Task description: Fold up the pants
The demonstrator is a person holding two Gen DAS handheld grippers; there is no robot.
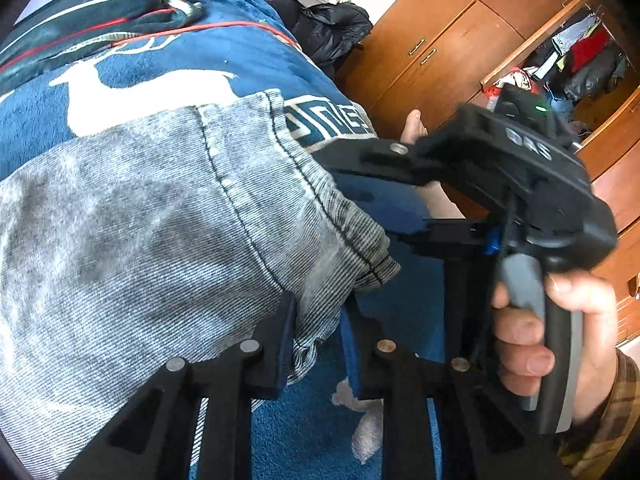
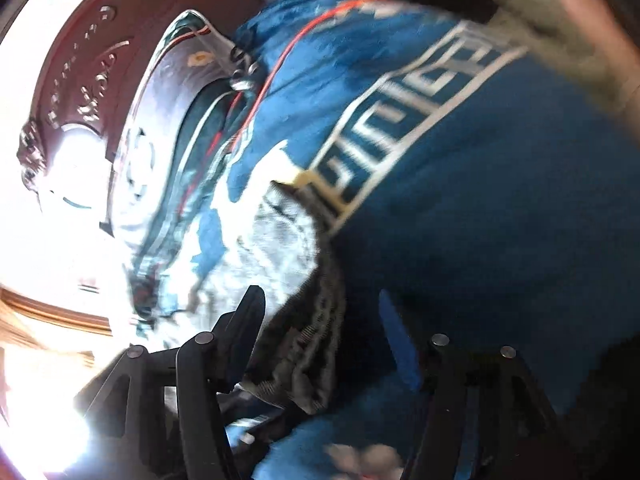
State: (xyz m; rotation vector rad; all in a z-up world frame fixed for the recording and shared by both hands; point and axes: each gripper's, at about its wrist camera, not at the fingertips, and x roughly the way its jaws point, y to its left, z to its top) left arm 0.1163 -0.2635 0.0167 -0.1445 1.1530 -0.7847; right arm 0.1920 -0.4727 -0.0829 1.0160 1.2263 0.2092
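Grey washed denim pants (image 1: 140,216) lie on a blue blanket (image 1: 248,64) with a white deer print. In the left wrist view my left gripper (image 1: 316,332) is open, its left finger (image 1: 280,344) lying on the pants' edge and the right finger on the blanket. The right gripper's body (image 1: 516,184), held in a hand, sits just right of the pants' hem. In the blurred right wrist view my right gripper (image 2: 320,332) is open, with a dark fold of the pants (image 2: 308,320) between its spread fingers.
A striped dark garment (image 1: 88,4) and a red cord (image 1: 224,26) lie at the blanket's far end. Piled clothes (image 1: 320,4) sit beyond. Wooden wardrobe doors (image 1: 440,40) and an open closet (image 1: 576,60) stand to the right. Bright window glare (image 2: 48,208) fills the right wrist view's left.
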